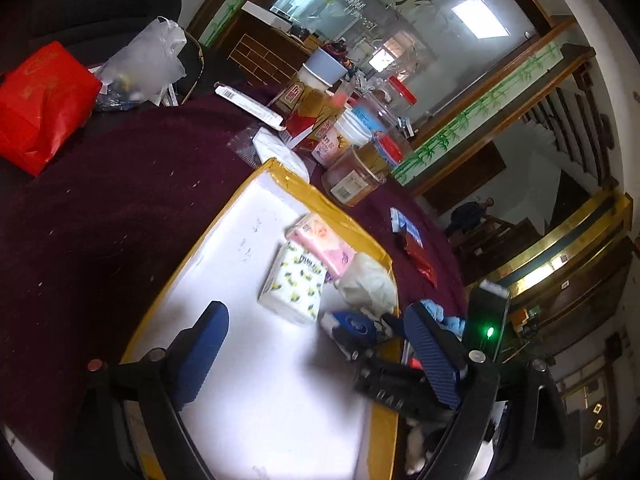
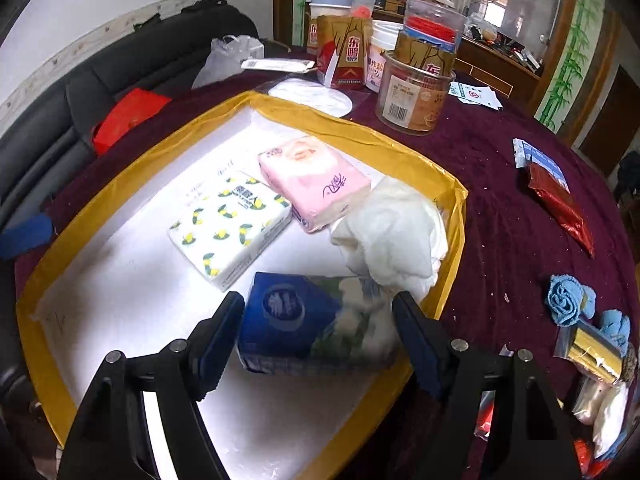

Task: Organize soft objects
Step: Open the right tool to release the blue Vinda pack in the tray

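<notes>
A white tray with a yellow taped rim (image 2: 360,128) lies on the dark red tablecloth. In it are a lemon-print tissue pack (image 2: 230,224), a pink tissue pack (image 2: 316,178) and a crumpled white cloth (image 2: 396,232). My right gripper (image 2: 320,308) is over the tray's near right corner, its pads against the sides of a blue tissue pack (image 2: 288,316). The left wrist view shows that same blue tissue pack (image 1: 352,326) in the right gripper beside the white cloth (image 1: 368,280). My left gripper (image 1: 316,312) stands wide open above the tray (image 1: 248,184) with nothing between its fingers.
Beyond the tray stand a clear jar (image 2: 416,96), drink cartons (image 2: 344,56) and tubs. On the cloth to the right lie a red foil packet (image 2: 560,208), rolled blue cloths (image 2: 568,300) and small bags. A red bag (image 1: 40,104) and a plastic bag (image 1: 148,60) sit at the table's far left.
</notes>
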### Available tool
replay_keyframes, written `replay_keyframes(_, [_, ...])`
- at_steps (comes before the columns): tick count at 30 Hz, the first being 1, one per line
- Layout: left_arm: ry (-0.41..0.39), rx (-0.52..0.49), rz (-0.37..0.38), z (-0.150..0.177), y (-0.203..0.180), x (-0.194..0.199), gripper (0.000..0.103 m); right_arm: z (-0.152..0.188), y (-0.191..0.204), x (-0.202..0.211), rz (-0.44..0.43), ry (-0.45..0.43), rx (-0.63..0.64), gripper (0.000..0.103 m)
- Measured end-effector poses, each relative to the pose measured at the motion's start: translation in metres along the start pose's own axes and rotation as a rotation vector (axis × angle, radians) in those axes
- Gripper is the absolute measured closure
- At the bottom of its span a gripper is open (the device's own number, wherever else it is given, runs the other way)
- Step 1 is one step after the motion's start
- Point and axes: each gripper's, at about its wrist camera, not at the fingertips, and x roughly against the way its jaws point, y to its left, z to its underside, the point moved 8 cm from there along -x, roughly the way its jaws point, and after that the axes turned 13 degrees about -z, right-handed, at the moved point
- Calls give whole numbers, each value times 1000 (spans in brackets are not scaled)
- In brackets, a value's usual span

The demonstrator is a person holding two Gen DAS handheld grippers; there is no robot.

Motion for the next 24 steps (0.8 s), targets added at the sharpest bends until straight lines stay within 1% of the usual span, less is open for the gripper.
replay_keyframes(5, [18, -8, -17, 12, 10, 3, 11, 0, -2, 21, -35, -58, -32, 26])
replay_keyframes(7, [19, 5, -16, 18, 13, 4, 11, 2, -8, 41, -34, -105, -47, 23])
replay_keyframes(10, [17, 15, 6, 27, 10, 10, 11, 9, -22, 70, -32, -170, -77, 21])
replay_keyframes(13, [5, -19, -2, 34, 2, 14, 11, 24, -52, 108, 1, -239, -124, 19])
replay_keyframes(16, [4, -45, -3, 44, -8, 17, 11, 45, -88, 137, 41, -283, -191, 16])
replay_keyframes(19, [7, -38, 5, 56, -17, 19, 11, 77, -133, 162, 87, -312, -289, 16])
replay_keyframes(21, [-10, -40, 0, 64, -23, 23, 11, 100, -163, 176, 119, -326, -357, 16])
replay_keyframes(24, [-12, -97, -7, 78, -43, 24, 11, 139, -208, 196, 149, -359, -482, 16])
